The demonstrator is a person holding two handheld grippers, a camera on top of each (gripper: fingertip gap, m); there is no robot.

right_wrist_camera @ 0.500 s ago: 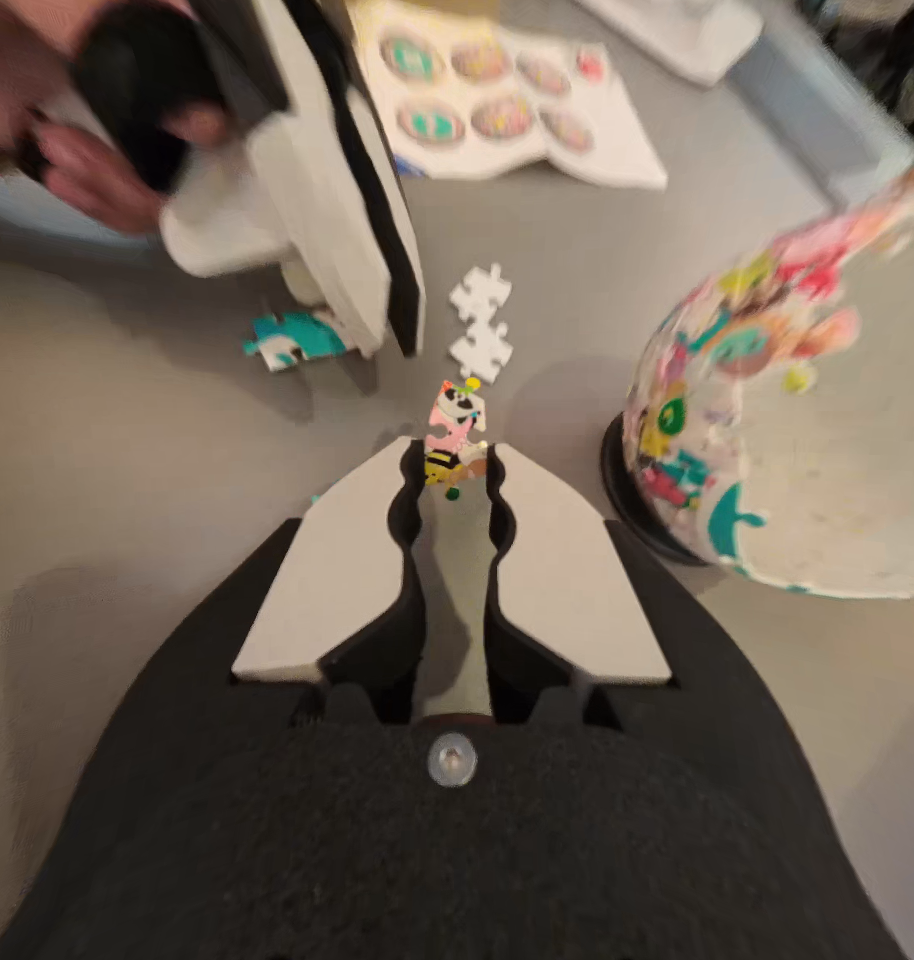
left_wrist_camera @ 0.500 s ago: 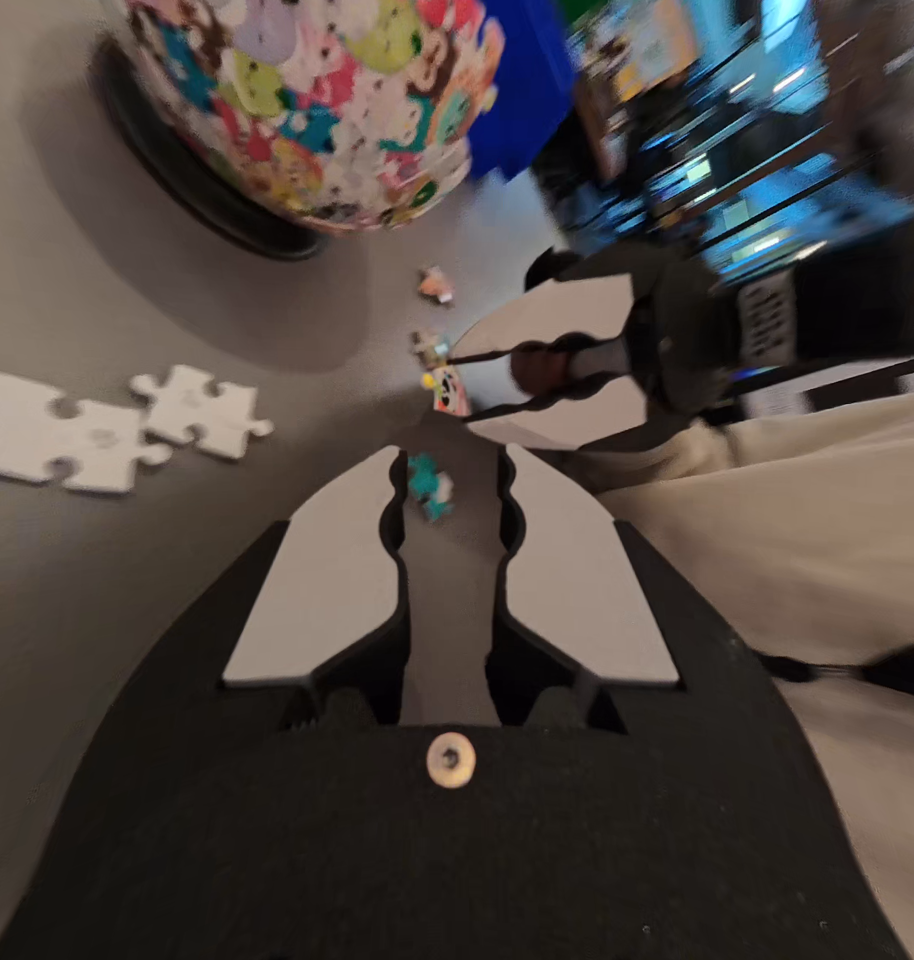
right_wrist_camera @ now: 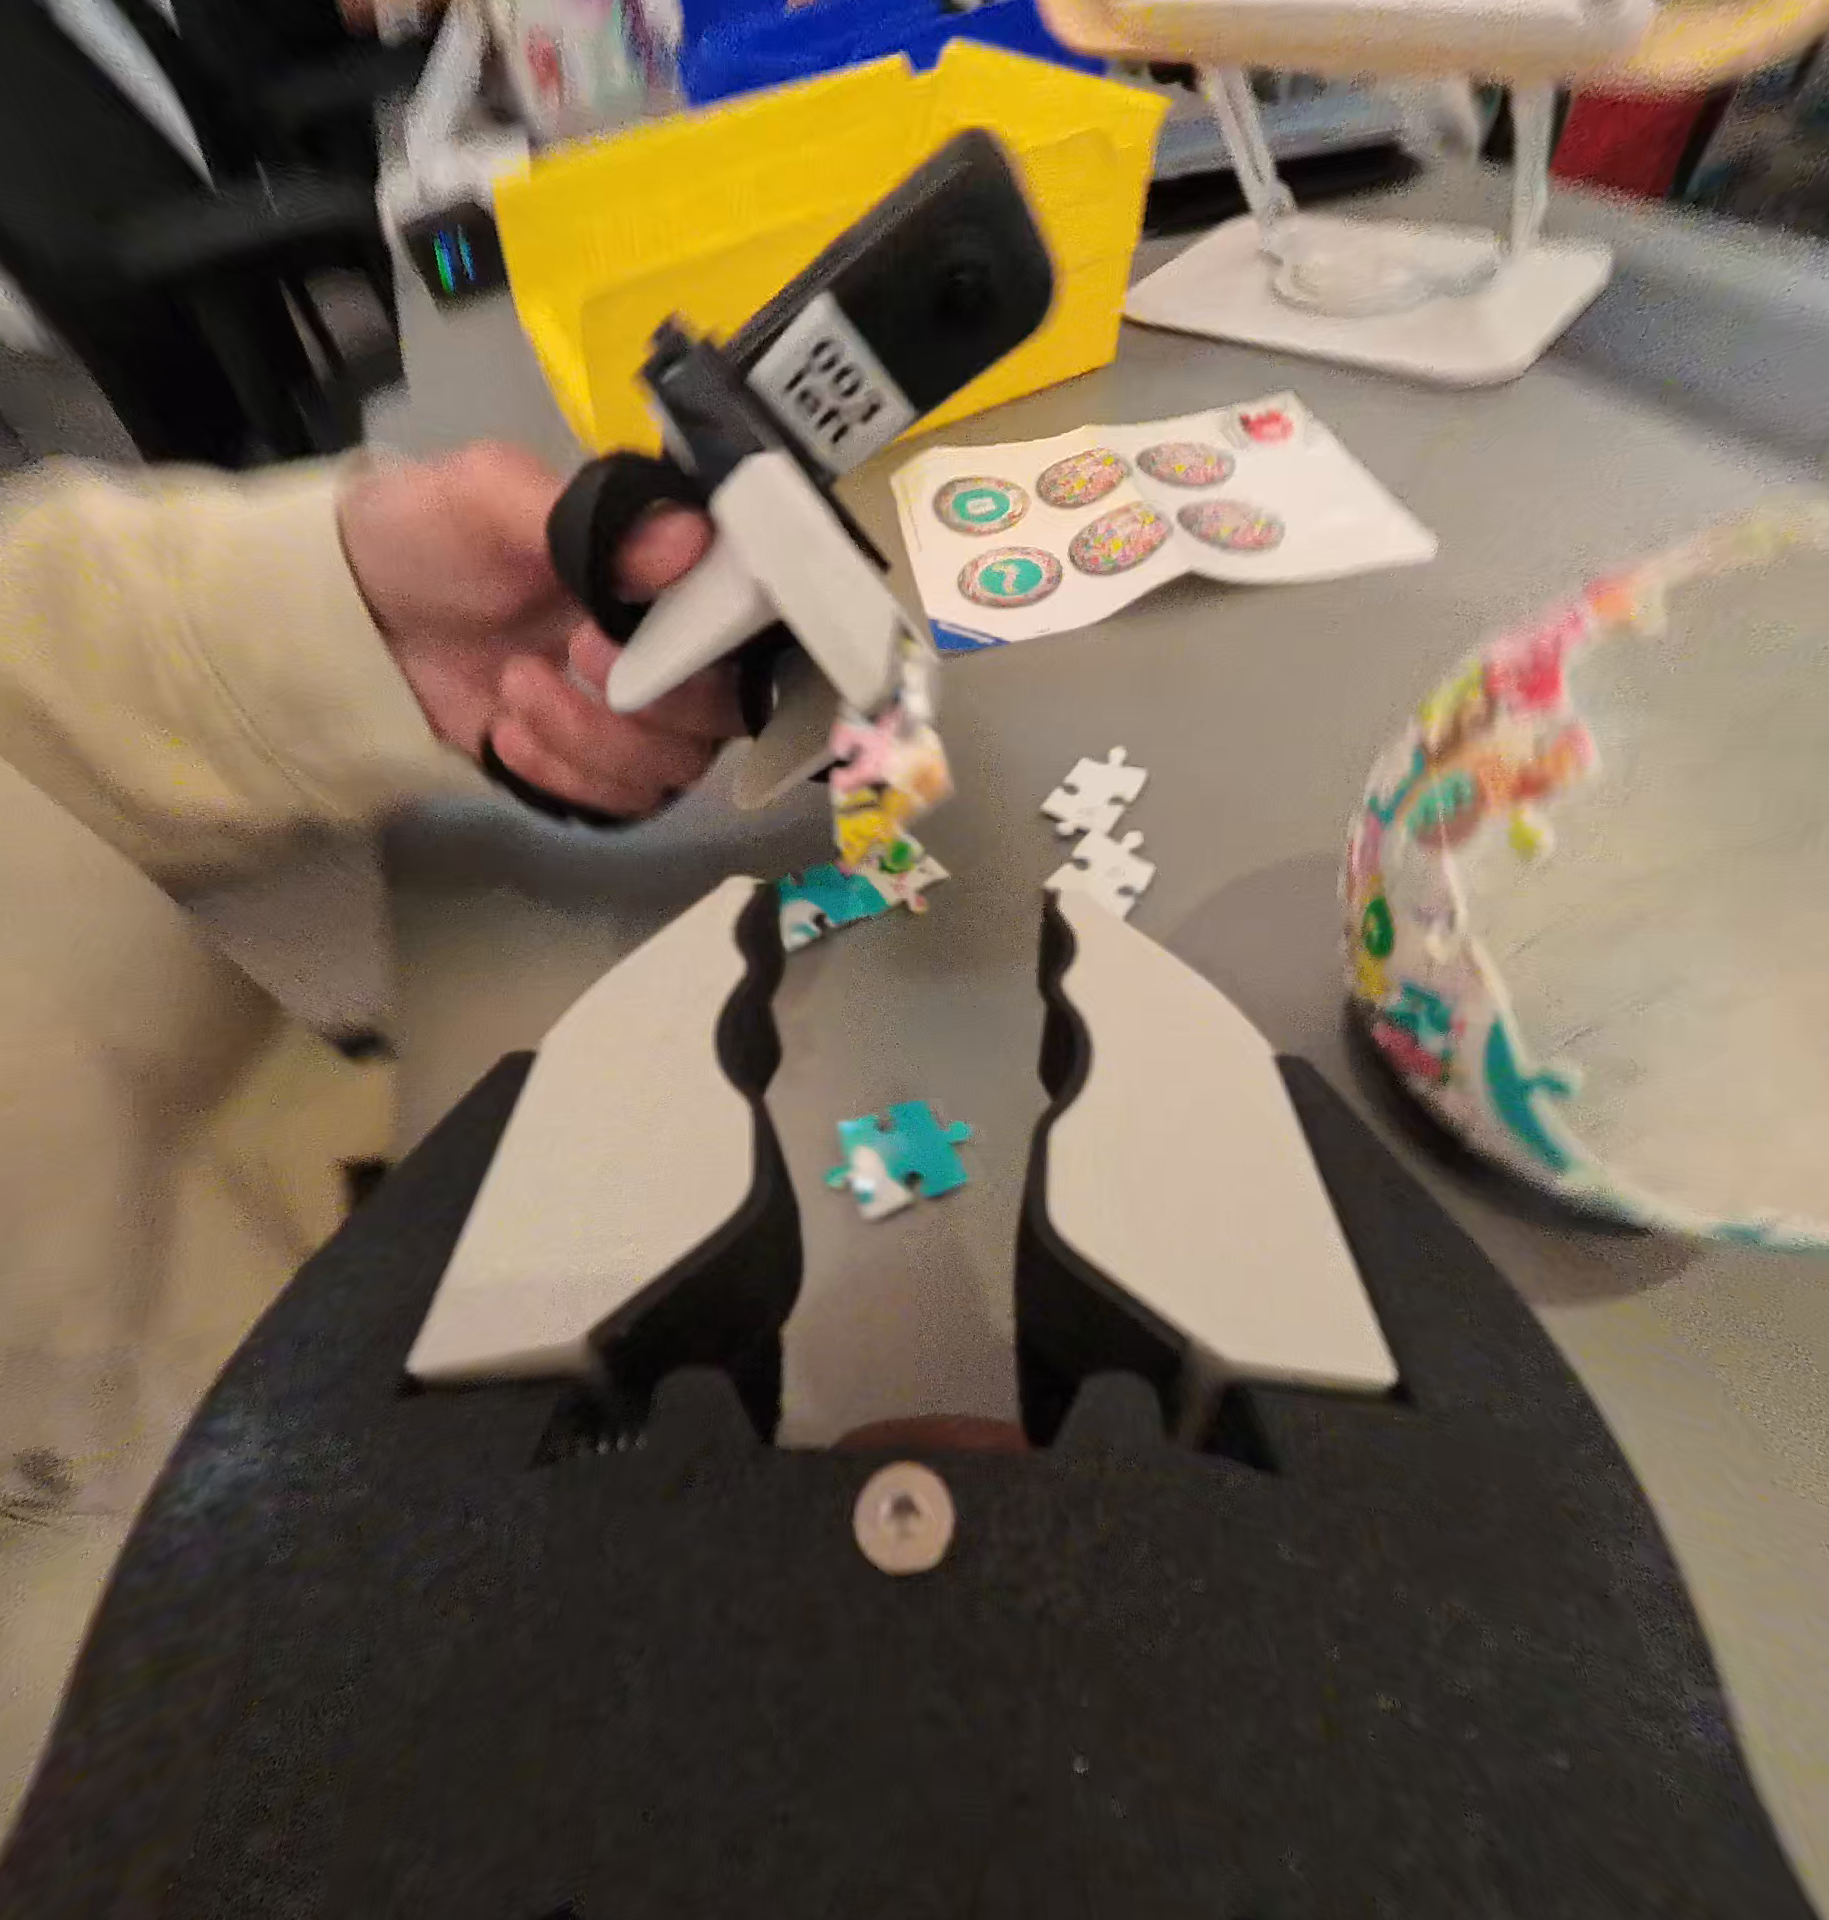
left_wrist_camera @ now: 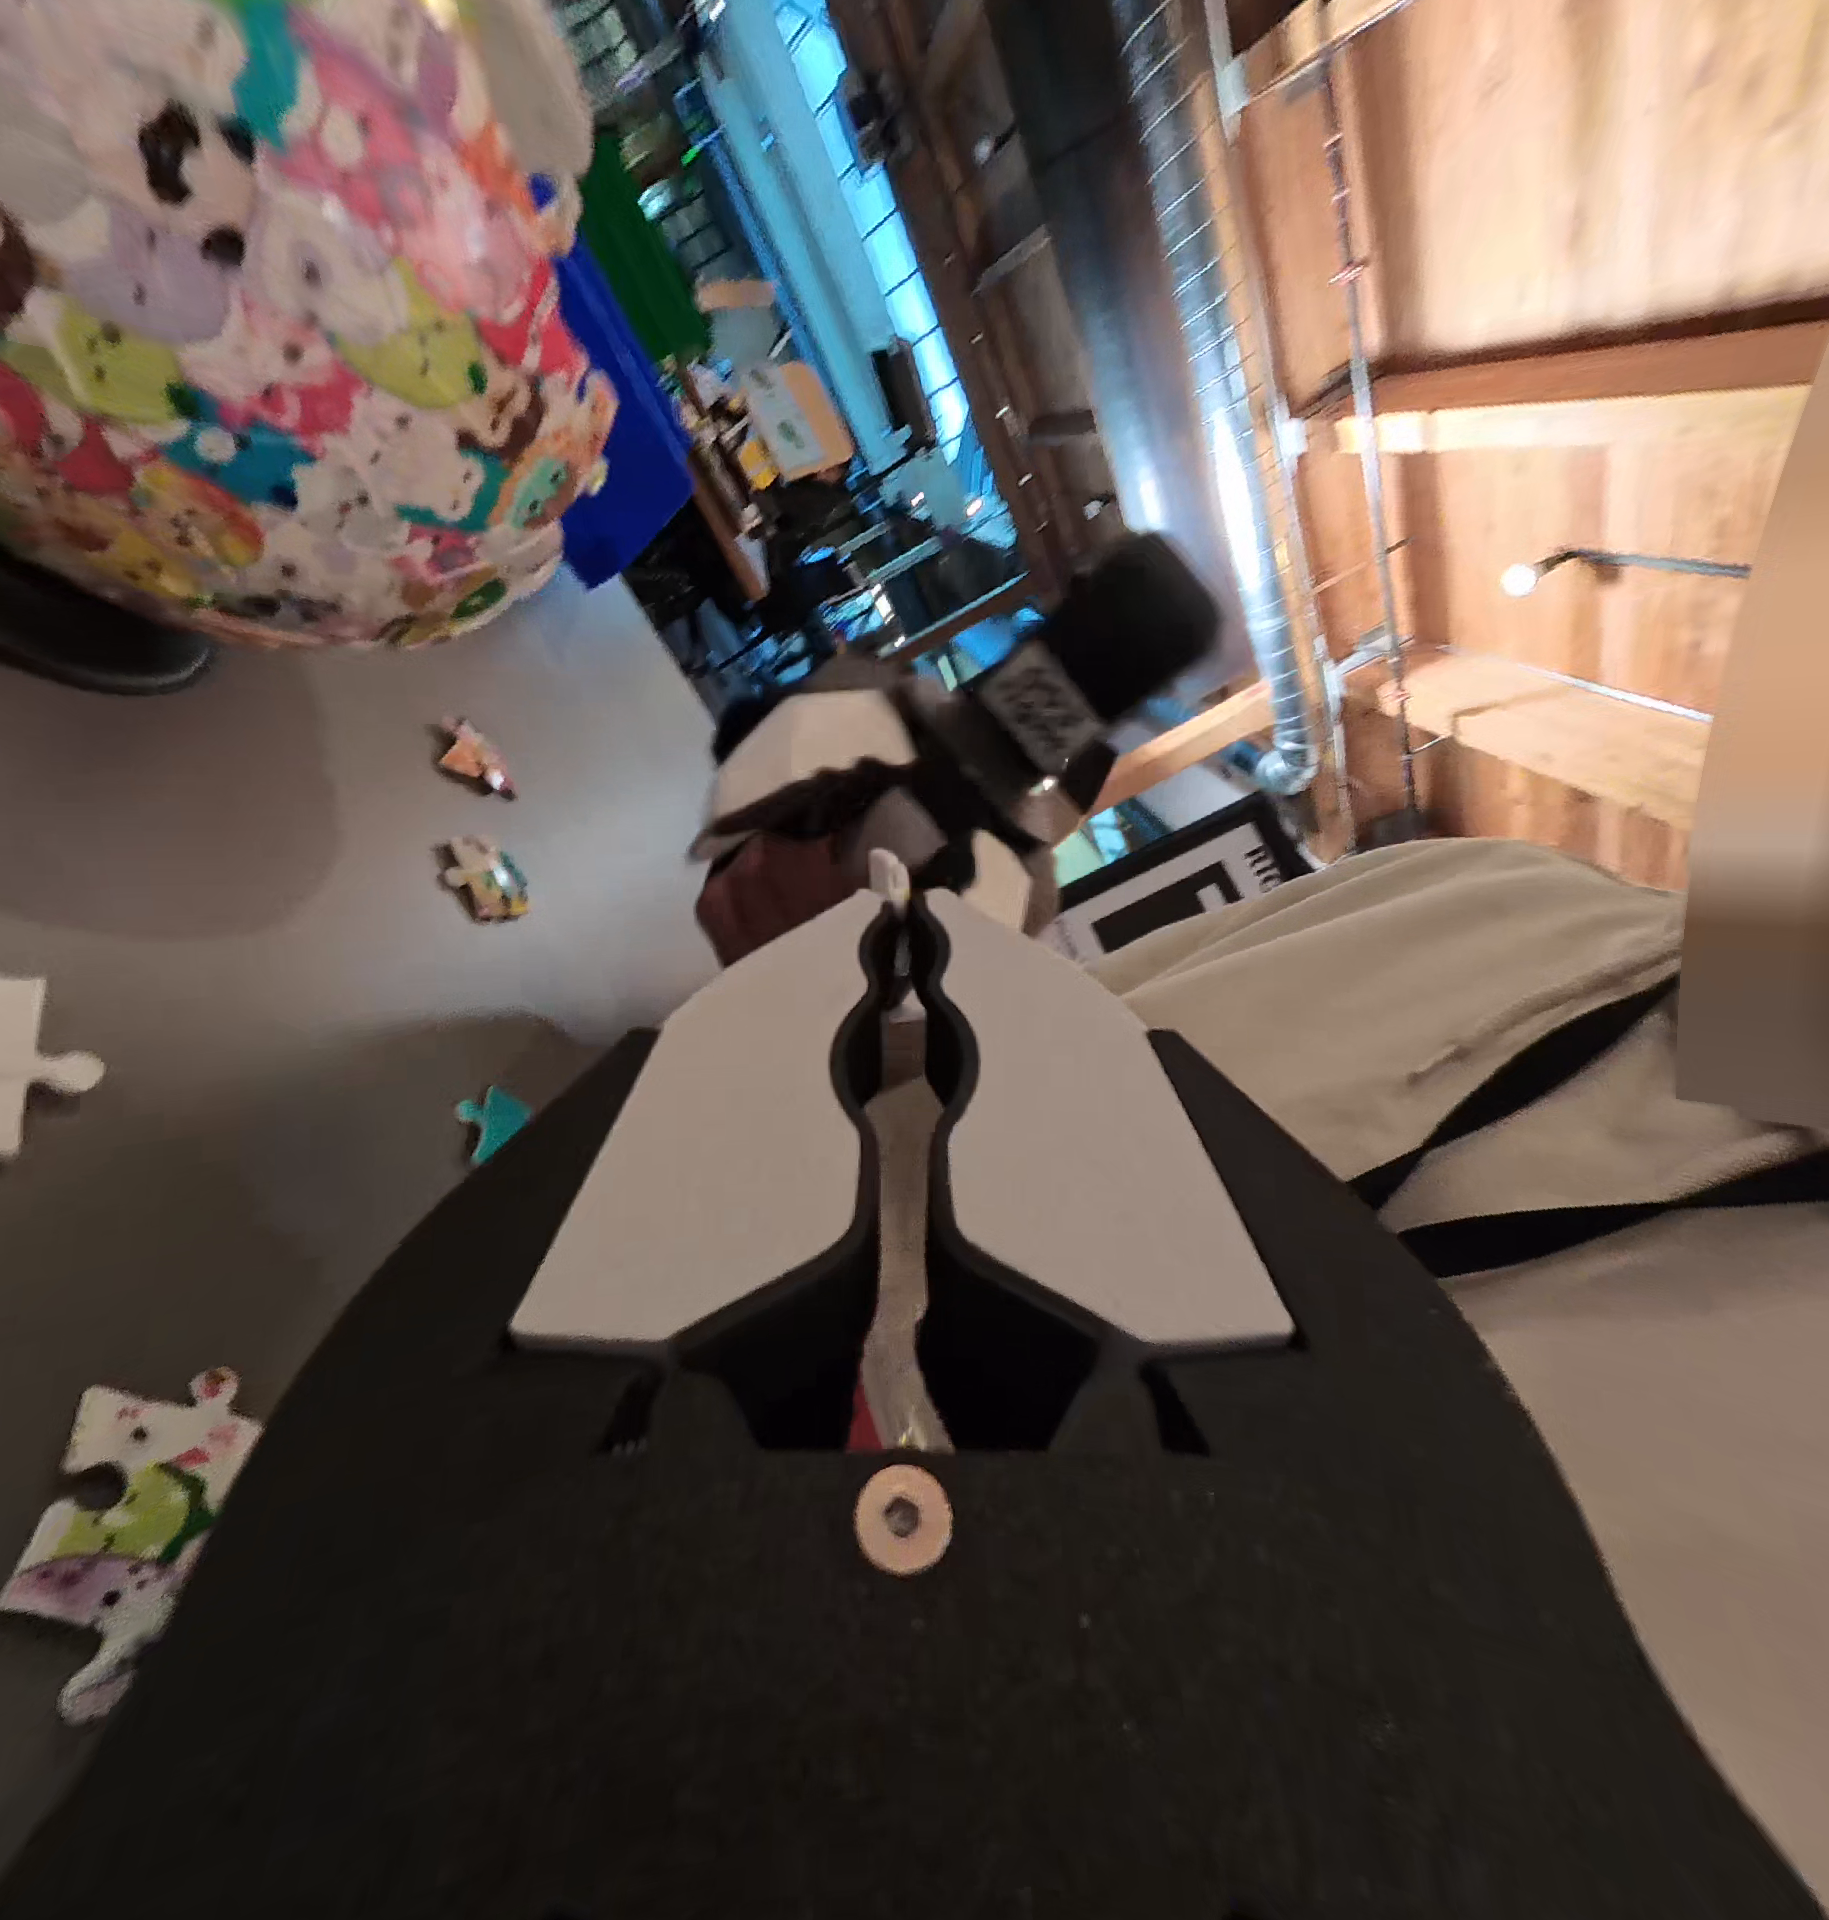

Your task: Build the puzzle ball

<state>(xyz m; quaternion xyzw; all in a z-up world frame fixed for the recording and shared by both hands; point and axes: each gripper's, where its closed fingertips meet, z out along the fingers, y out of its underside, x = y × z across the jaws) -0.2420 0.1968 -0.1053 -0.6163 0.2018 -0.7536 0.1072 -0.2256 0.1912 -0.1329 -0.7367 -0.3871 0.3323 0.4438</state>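
The left claw (right_wrist_camera: 879,727) is clenched on a colourful puzzle piece (right_wrist_camera: 879,800), lifted off the tabletop (right_wrist_camera: 1253,665); the right claw (right_wrist_camera: 899,914) gapes empty. The half-built puzzle ball (right_wrist_camera: 1461,883) waits at three o'clock (rim ragged): carry the piece there gently, tabs aligned.

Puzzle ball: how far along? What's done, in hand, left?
Done: the puzzle ball is partly built, an open shell on its black base. In hand: the left gripper is shut on a joined strip of pieces, lifted off the table. The right gripper is open and empty. Left: loose pieces lie unplaced, including a teal piece and two white face-down ones.
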